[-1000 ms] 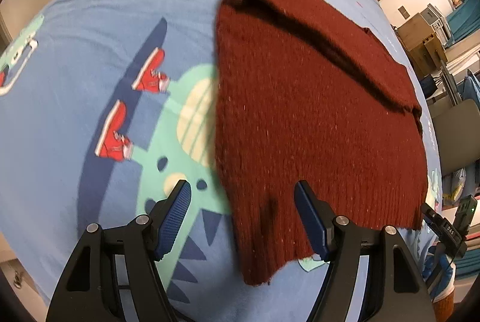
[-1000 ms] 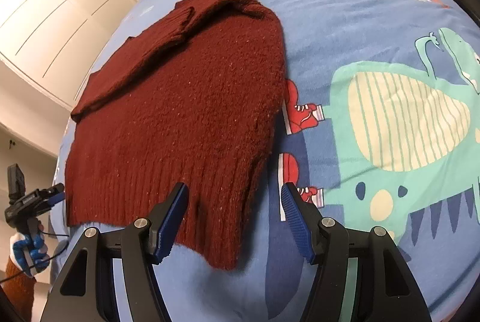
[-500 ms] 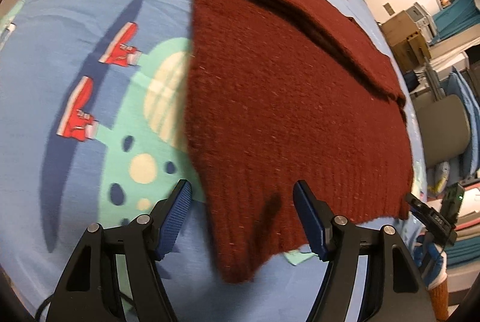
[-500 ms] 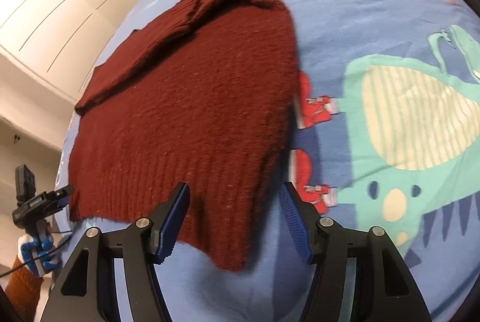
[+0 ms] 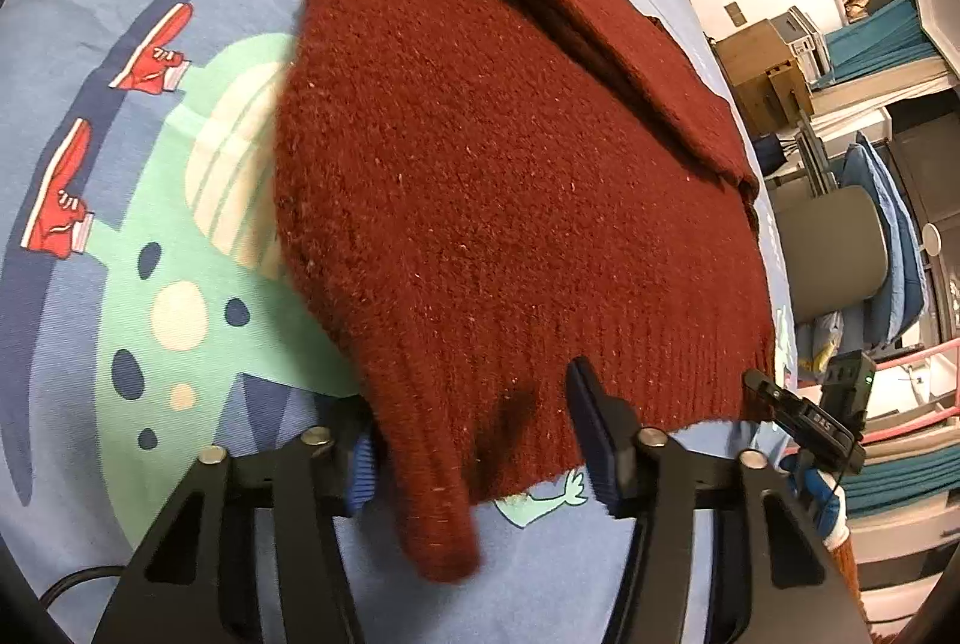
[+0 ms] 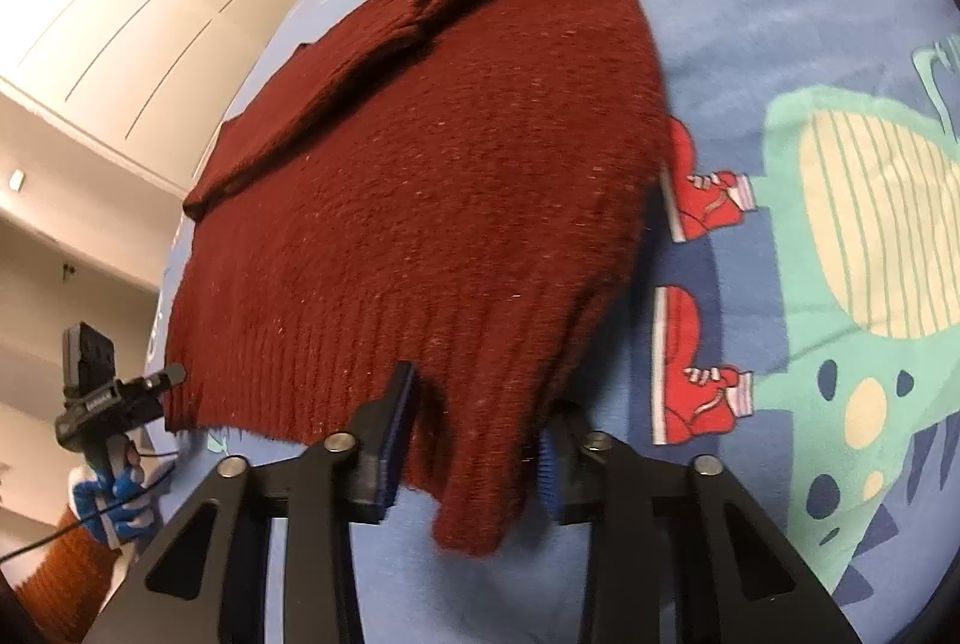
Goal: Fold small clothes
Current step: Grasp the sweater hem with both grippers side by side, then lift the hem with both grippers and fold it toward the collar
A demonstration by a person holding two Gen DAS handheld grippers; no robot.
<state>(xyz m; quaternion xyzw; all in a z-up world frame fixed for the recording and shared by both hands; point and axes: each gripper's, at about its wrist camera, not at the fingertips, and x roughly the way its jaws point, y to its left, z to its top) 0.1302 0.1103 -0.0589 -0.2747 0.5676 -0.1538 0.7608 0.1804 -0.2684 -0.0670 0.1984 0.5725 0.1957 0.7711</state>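
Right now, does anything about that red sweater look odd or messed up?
Nothing looks damaged. The sweater lies on the bed sheet, one sleeve folded across its top; both hem corners sit between the closing left gripper and right gripper.

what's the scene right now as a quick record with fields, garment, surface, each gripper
garment: dark red knit sweater, lying spread out, one sleeve folded across its top
surface: blue bedsheet printed with a green dinosaur in red sneakers
left gripper: jaws have just been closing; one bottom corner of the ribbed hem is between them, lifted off the sheet
right gripper: jaws have just been closing; the other bottom hem corner is between them, bunched and raised
fold stage: hem gripped at both corners, not yet carried over
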